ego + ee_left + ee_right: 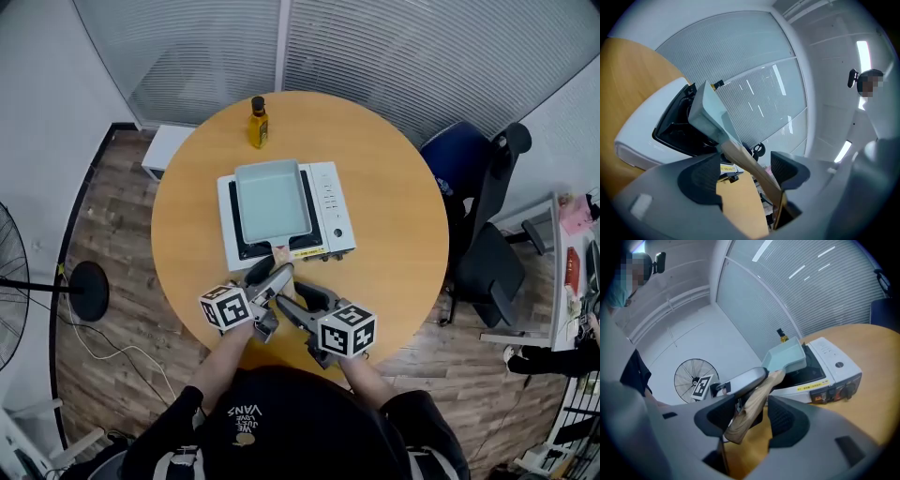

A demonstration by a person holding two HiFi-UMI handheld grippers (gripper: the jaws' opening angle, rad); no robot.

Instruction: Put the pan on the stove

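A pale blue rectangular pan (pixel 272 199) rests on the white tabletop stove (pixel 328 202), its wooden handle (pixel 279 253) pointing toward me. My left gripper (pixel 272 277) stands open around the handle (pixel 750 164), with bare table showing beside one pad. My right gripper (pixel 298 300) is just behind it, near the handle's end (pixel 752 406). Its jaws also straddle the wood, with a gap on the right side. The pan (pixel 787 357) sits level over the burner, and one left finger (pixel 743 380) lies along the handle.
A yellow oil bottle (pixel 258 122) stands at the far edge of the round wooden table (pixel 394 150). A blue office chair (pixel 478 206) is at the right and a floor fan (pixel 28 281) at the left. Glass walls with blinds lie behind.
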